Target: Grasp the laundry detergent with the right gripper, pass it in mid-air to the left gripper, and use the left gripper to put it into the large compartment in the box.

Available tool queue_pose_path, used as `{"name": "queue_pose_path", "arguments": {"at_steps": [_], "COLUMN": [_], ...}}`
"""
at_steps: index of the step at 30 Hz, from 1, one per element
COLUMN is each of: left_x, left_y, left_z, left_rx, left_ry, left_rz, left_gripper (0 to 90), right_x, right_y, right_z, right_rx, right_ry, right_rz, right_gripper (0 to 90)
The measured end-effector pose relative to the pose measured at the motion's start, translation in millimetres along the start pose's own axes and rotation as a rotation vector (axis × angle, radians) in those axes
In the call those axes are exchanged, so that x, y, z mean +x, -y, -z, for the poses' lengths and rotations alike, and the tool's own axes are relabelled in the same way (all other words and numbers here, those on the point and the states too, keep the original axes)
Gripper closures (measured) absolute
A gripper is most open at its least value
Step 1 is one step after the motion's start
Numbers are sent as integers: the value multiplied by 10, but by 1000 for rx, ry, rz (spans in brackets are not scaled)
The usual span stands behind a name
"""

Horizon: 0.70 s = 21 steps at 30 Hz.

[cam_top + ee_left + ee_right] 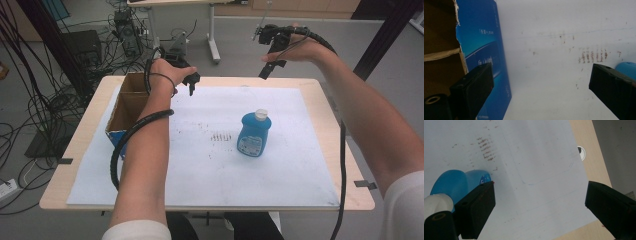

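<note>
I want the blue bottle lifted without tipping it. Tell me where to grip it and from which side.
Grip the blue bottle at its narrower shoulder just under the white cap, coming from above with the right hand-held gripper. It stands upright with open sheet around it, and its lower body looks wide.

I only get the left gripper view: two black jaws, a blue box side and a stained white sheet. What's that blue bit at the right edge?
Observer: A blue bottle with a white cap, standing upright on the white sheet.
Operator: Is anyone holding it?
Observer: No. The right gripper hangs above the table's far edge with its jaws open, apart from the bottle.
Operator: And the box?
Observer: The box is open cardboard with a divider, at the table's left side; the left gripper hovers at its far right corner, jaws open.
</note>
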State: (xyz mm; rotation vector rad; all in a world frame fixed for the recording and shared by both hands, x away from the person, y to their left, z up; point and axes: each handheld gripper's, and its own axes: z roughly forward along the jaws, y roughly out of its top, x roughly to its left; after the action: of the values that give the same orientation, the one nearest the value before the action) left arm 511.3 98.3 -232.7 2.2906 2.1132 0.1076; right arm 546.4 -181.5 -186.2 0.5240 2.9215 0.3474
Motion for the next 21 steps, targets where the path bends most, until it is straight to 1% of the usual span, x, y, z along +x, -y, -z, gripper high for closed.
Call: {"name": "queue_pose_path", "arguments": {"at_steps": [10,15,21], "left_x": [17,16,10], "left_y": [8,10,24], "left_z": [17,23,46], "left_rx": [-5,-3,-7], "left_ry": [-2,-5,-8], "left_rz": [8,3,-1], "left_gripper": [62,62,62], "right_x": [5,10,31], "right_y": [1,16,83], "right_z": [6,30,86], "right_rx": [1,-4,-8], "right_ry": [0,1,4], "right_rz": [3,7,1], "right_gripper": [93,93,91]}}
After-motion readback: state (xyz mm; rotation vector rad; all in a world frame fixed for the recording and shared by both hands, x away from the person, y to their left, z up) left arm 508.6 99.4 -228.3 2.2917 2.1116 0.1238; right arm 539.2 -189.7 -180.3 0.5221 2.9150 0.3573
